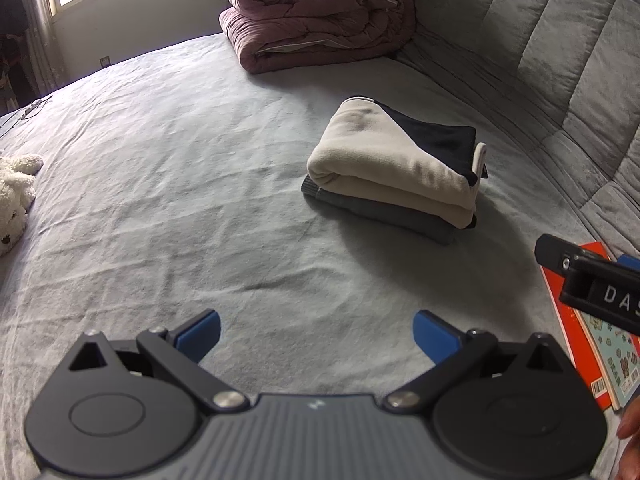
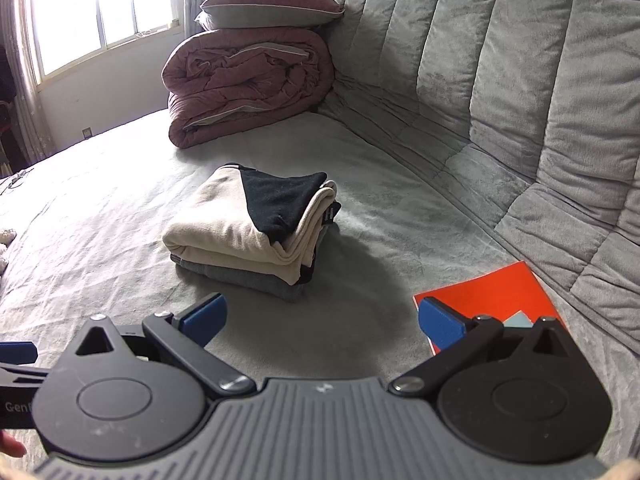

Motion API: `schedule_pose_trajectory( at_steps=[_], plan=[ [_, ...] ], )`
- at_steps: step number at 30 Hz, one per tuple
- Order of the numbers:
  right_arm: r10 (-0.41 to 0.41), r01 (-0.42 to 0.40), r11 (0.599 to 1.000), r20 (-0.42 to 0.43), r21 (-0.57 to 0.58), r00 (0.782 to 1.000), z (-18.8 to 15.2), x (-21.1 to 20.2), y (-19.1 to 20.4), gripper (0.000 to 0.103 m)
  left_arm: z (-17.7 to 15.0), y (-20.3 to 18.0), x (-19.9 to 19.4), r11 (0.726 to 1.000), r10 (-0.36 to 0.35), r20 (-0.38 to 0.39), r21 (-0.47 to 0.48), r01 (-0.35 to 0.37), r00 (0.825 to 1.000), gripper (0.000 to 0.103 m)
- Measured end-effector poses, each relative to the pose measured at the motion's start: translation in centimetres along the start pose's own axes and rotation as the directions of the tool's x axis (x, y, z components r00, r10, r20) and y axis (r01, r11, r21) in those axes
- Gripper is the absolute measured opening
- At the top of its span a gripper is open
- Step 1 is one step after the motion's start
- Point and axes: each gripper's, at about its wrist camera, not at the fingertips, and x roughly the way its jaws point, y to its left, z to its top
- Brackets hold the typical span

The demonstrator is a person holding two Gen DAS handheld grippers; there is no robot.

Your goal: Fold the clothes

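A: Start at the tools; what do I have?

B: My left tool (image 1: 316, 334) hangs above the bed sheet (image 1: 168, 216) with its blue pads (image 1: 200, 334) spread wide and nothing between them; my right tool (image 2: 322, 320) stands the same way, jaws parted and empty, low over the same sheet; in the left view a black part of the right tool reaches in from the right edge, and in the right view a bit of the left one shows at the left edge.

A: And the clothes?

B: The folded stack (image 1: 394, 172) lies ahead of the left tool and off to its right, well apart from the pads; from the right tool it sits ahead and a little left; a cream and black garment (image 2: 248, 220) is on top, a grey garment (image 2: 248, 278) beneath it, both resting flat on the sheet.

A: Anything else near?

B: A red book (image 2: 488, 292) lies just beyond the right tool's right pad; further ahead a rolled maroon quilt (image 2: 248, 88) with a pillow (image 2: 272, 8) on top stands against the grey padded headboard (image 2: 500, 80); far to the left tool's left, a white plush toy (image 1: 14, 196) lies at the edge of view.
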Motion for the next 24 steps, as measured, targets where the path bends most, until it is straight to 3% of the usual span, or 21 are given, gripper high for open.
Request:
schedule_pose_trajectory(
  at_steps=[6, 10, 17, 24],
  plan=[
    [0.015, -0.012, 0.998, 0.053, -0.058, 0.998, 0.7, -3.0, 1.6, 0.103, -1.2, 2.1, -4.3, 1.000, 0.016, 0.031, -0.001, -0.016, 0.999, 0.102],
    [0.011, -0.006, 0.998, 0.085, -0.063, 0.996, 0.5, -5.8, 3.5, 0.103, -2.6, 4.6, -7.2, 0.998, 0.065, 0.052, -0.028, -0.063, 0.997, 0.102],
    [0.148, -0.134, 0.979, 0.082, -0.151, 0.986, -1.9, -9.6, 9.0, 0.103, -4.9, 10.2, -11.4, 0.981, 0.140, 0.082, -0.147, -0.127, 0.987, 0.102],
    [0.237, -0.220, 0.952, 0.058, -0.214, 0.970, -3.2, -10.7, 13.8, 0.103, -6.8, 15.0, -12.8, 0.956, 0.204, 0.077, -0.228, -0.182, 0.976, 0.102]
  ],
)
